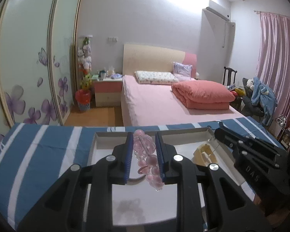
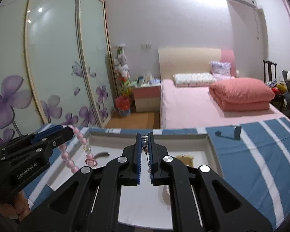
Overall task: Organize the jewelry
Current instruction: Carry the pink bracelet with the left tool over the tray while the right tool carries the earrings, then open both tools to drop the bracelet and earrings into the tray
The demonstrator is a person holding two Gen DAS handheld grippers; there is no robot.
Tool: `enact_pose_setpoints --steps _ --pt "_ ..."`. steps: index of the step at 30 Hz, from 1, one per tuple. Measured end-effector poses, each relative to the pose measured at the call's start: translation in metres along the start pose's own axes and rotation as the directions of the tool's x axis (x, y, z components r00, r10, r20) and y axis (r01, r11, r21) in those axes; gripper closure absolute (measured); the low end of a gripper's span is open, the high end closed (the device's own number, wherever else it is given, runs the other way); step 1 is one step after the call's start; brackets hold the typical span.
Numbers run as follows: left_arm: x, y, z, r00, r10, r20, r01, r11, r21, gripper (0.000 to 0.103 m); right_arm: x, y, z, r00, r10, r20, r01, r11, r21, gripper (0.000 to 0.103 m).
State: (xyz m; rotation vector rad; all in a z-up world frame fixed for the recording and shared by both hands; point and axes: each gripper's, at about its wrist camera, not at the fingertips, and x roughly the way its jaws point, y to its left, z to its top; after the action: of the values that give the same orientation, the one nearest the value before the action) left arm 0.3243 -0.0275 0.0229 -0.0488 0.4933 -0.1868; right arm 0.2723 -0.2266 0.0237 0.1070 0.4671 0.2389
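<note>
Both tools are hanging over the shallow white tray point(image 2: 206, 145), the left tool point(image 1: 144, 145) clamped on the pink bead bracelet point(image 1: 147, 154) and the right tool point(image 2: 144, 145) clamped on a thin pearl chain point(image 2: 145, 143), so each should be lowering its piece into a separate bare patch of the tray before letting go.

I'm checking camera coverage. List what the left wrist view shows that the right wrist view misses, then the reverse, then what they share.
Only the left wrist view: the pink bead bracelet seen close up between the left tool's fingers, and the pink curtain.

Only the right wrist view: a thin chain with pale beads pinched in the right tool, the bracelet's hanging loop, and a small dark object on the striped cloth.

Both: the white tray, each other's tool, bed and wardrobe.
</note>
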Motion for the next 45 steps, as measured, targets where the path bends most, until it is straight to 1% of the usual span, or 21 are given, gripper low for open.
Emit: enact_pose_setpoints --steps 2,5,9,10,18,22,25,26,27,28,29,31,36,39,40,42,45 --pt "0.009 0.001 -0.003 1.0 0.001 -0.012 -0.001 1.0 -0.001 0.08 0.005 -0.003 -0.002 1.0 0.009 -0.026 -0.008 1.0 0.014 0.095" --pt "0.018 0.003 -0.004 1.0 -0.002 -0.027 0.002 1.0 0.0 0.08 0.007 -0.004 -0.002 0.999 -0.005 -0.032 0.005 1.0 0.007 0.094" --pt "0.025 0.001 -0.006 0.999 -0.005 -0.039 0.006 1.0 0.004 0.079 0.002 -0.008 -0.003 0.999 -0.028 -0.021 0.028 1.0 0.008 0.075" --pt "0.027 -0.001 -0.006 0.999 -0.006 -0.043 0.006 1.0 0.003 0.079 0.002 -0.009 -0.003 0.999 -0.031 -0.019 0.031 0.999 0.007 0.073" --pt "0.054 -0.004 -0.004 0.997 -0.006 -0.082 0.005 1.0 -0.01 0.079 0.006 -0.015 -0.004 0.998 -0.055 -0.016 0.055 0.998 0.004 0.072" --pt "0.061 -0.007 0.004 0.997 -0.026 -0.074 0.024 0.999 -0.028 0.079 0.01 -0.018 -0.005 0.997 -0.067 -0.023 0.067 0.998 0.008 0.072" --pt "0.063 -0.006 0.007 0.998 0.0 -0.065 -0.001 1.0 -0.025 0.078 0.01 -0.021 -0.007 0.997 -0.069 -0.027 0.069 0.998 0.012 0.072" --pt "0.063 -0.005 0.008 0.998 0.014 -0.057 -0.016 1.0 -0.025 0.075 0.01 -0.021 -0.007 0.997 -0.068 -0.028 0.069 0.998 0.012 0.072" --pt "0.062 -0.002 0.009 0.998 0.021 -0.053 -0.023 0.999 -0.026 0.067 0.01 -0.021 -0.006 0.997 -0.069 -0.027 0.069 0.998 0.012 0.072" --pt "0.06 0.0 0.01 0.998 0.032 -0.045 -0.033 0.999 -0.031 0.065 0.009 -0.021 -0.006 0.997 -0.07 -0.025 0.07 0.997 0.012 0.071" --pt "0.059 0.003 0.011 0.998 0.038 -0.04 -0.04 0.999 -0.034 0.064 0.01 -0.021 -0.006 0.997 -0.069 -0.025 0.069 0.998 0.013 0.071" --pt "0.055 0.006 0.012 0.998 0.047 -0.037 -0.048 0.998 -0.03 0.063 0.009 -0.02 -0.005 0.997 -0.07 -0.019 0.07 0.997 0.011 0.067" --pt "0.041 0.009 0.016 0.998 0.059 -0.019 -0.059 0.998 -0.021 0.063 0.001 -0.014 -0.004 0.998 -0.067 -0.008 0.067 0.998 0.001 0.066" --pt "0.025 0.012 0.014 0.998 0.059 -0.012 -0.059 0.998 -0.023 0.063 -0.009 -0.012 -0.003 0.998 -0.065 -0.003 0.065 0.998 -0.009 0.066" --pt "0.019 0.014 0.013 0.998 0.057 -0.009 -0.058 0.998 -0.022 0.063 -0.015 -0.011 -0.005 0.998 -0.064 -0.002 0.064 0.998 -0.015 0.066" --pt "0.0 0.018 0.008 0.998 0.059 0.0 -0.059 0.998 -0.024 0.058 -0.028 -0.009 -0.01 0.998 -0.065 -0.007 0.065 0.997 -0.033 0.066" --pt "-0.032 0.024 -0.005 0.999 0.042 0.0 -0.042 0.998 -0.04 0.054 -0.048 -0.009 -0.022 0.998 -0.064 -0.029 0.062 0.997 -0.049 0.066"
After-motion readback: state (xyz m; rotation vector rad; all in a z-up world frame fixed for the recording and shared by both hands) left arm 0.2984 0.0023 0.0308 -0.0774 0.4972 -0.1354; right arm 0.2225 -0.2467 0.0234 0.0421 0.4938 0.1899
